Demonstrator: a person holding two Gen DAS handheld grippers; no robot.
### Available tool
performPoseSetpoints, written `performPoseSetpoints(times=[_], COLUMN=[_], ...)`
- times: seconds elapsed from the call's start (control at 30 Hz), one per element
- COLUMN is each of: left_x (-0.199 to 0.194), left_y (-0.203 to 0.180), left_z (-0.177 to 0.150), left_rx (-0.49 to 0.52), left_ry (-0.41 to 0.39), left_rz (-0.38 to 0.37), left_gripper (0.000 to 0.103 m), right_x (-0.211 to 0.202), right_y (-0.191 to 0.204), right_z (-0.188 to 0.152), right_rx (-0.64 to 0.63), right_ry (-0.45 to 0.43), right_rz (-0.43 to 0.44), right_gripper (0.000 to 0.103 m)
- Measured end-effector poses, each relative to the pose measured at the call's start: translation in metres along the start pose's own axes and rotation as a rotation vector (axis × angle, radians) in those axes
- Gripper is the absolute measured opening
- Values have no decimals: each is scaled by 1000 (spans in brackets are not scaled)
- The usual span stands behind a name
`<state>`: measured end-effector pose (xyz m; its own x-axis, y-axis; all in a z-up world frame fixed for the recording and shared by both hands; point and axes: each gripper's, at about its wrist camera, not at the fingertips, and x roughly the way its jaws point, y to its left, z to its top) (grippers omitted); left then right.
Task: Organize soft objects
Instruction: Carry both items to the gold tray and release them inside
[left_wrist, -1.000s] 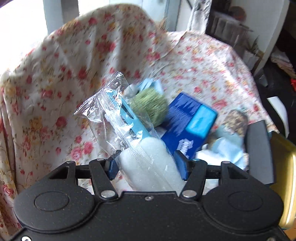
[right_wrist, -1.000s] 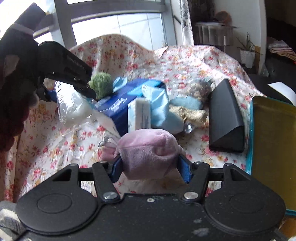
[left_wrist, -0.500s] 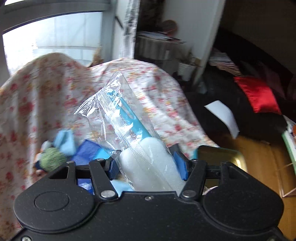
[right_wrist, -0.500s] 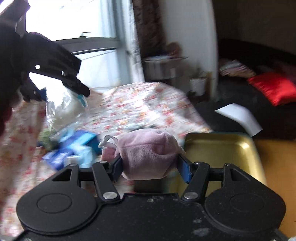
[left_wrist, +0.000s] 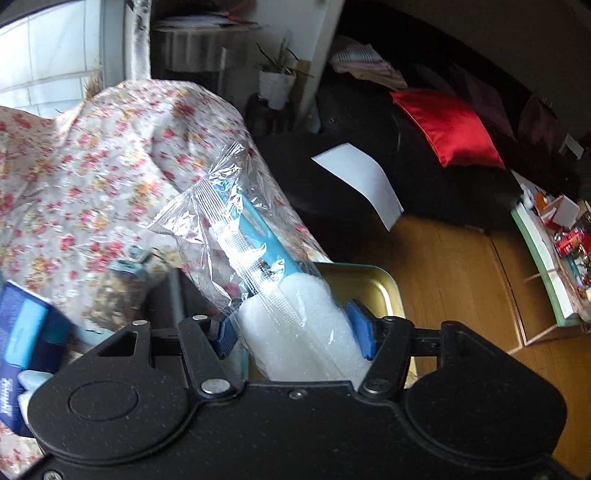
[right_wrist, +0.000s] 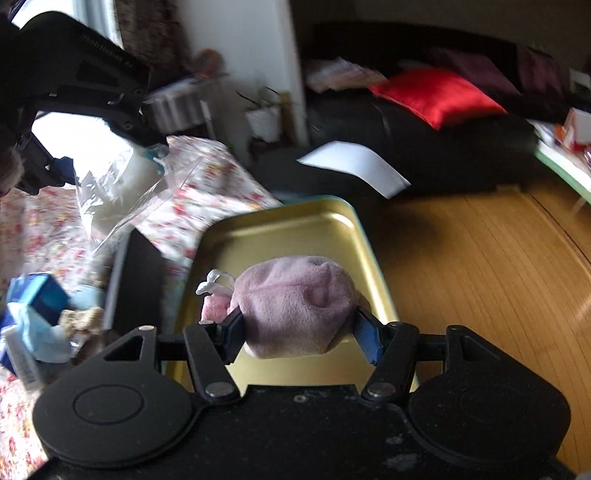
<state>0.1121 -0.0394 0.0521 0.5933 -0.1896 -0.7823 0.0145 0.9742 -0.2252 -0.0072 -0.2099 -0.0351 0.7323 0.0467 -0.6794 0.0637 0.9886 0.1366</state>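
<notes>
The left gripper (left_wrist: 293, 328) is clamping its blue pads partway closed on the white foam head of a bagged sponge brush (left_wrist: 295, 325), the blue handle and crinkled clear wrapper sticking up and forward past the fingers; gripping the thick soft end rather than the slippery film is probably what is keeping it from sliding out. The right gripper (right_wrist: 299, 332) is likewise squeezing a mauve plush toy (right_wrist: 291, 306) between its pads, the jaws narrowed to about the toy's width, with a small white loop poking out on its left. Both loads are hanging over the gold metal tray (right_wrist: 295, 229), which appears to be the collecting place, so each hand seems to be carrying its item there for release. The tray is sitting at the edge of the floral tablecloth (left_wrist: 92, 184), beside a dark wedge-shaped case (right_wrist: 136, 280). A blue tissue pack (left_wrist: 26, 332), light blue cloths (right_wrist: 40, 332) and a tan fuzzy item (right_wrist: 79, 317) are waiting on the cloth, still unsorted. In the right wrist view the left gripper is hovering up and to the left of the tray, so the two hands could be crowding each other over it; the tray floor is looking bare.
</notes>
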Motion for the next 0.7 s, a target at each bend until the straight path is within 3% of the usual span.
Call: performPoseSetpoints(times=[0.13, 0.23, 0.27, 0.4, 0.7], left_x=[16, 21, 21, 19, -3], left_y=[-14, -23, -25, -28, 3], left_z=[2, 1, 0, -3, -3], left_rx=[19, 40, 50, 71, 7], left_ry=[38, 55, 51, 48, 30], left_rz=[-10, -17, -14, 2, 40], left_gripper=[58, 71, 74, 74, 75], right_x=[6, 0, -2, -5, -5], right_y=[-12, -14, -13, -9, -9], right_z=[1, 3, 4, 4, -2], right_rx=[56, 71, 69, 45, 49], right_ry=[36, 19, 3, -37, -46], right_rz=[0, 22, 26, 37, 15], right_gripper=[61, 66, 73, 75, 77])
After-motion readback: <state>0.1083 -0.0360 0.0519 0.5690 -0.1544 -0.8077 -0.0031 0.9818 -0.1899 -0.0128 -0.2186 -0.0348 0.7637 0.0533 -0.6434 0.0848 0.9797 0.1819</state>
